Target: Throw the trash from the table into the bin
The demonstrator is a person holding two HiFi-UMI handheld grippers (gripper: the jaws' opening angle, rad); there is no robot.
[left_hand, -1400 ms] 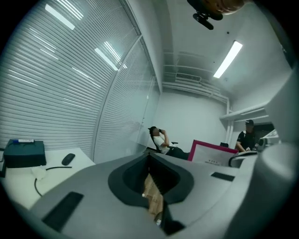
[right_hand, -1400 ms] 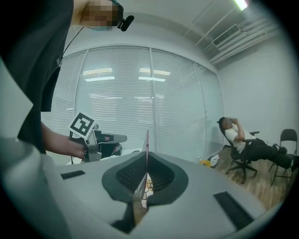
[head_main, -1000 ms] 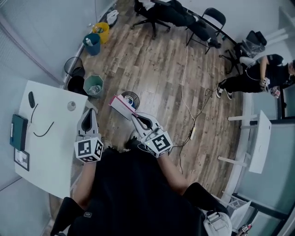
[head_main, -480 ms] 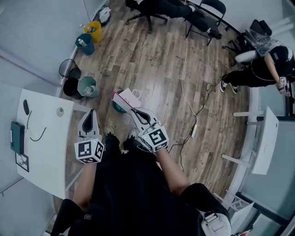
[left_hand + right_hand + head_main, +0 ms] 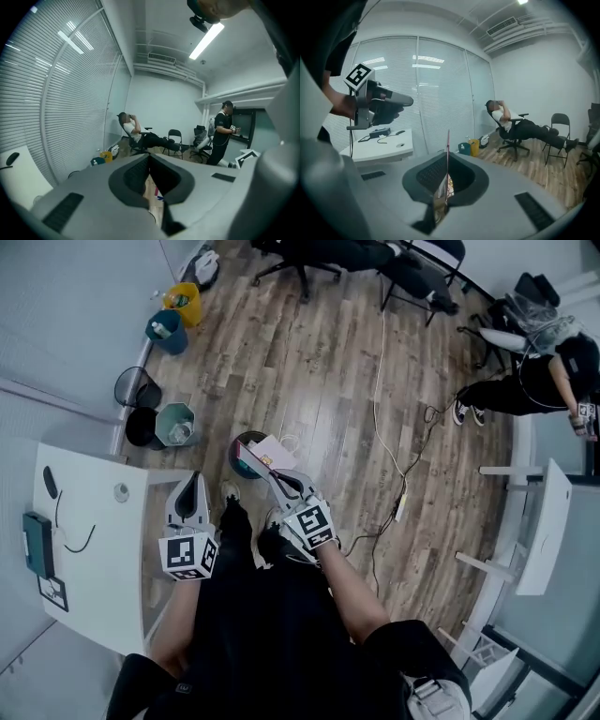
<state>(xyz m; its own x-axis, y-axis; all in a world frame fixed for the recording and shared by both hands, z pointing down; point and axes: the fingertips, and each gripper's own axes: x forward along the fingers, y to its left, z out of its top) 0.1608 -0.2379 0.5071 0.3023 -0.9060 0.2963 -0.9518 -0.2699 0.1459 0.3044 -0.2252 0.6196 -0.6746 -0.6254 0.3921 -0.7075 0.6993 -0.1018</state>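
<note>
Scanning from the left edge of the head view, I see the white table (image 5: 94,587) carrying a dark notebook (image 5: 37,542), a loose cable (image 5: 75,532) and a mouse (image 5: 49,482). None of that reads to me as trash, so I judge the table is mostly cleared. Above it, toward the upper left, a teal bin (image 5: 176,423) and others stand along the wall. Next comes the left gripper (image 5: 190,486), jaws together with nothing between them, held just beside the table edge, I think to keep it out of the drop's way. At the centre of the frame the dark round bin (image 5: 242,444) sits on the wooden floor. The flat pink-edged packet (image 5: 258,457) overlaps its mouth, so I judge it is above the opening. The right gripper (image 5: 275,474) is clamped on the packet's near edge, the sheet standing upright between the pads. Gripped that way, it should fall edge-first once I part the jaws, which I take as my next move. At the upper right, a person (image 5: 534,390) is well apart.
</note>
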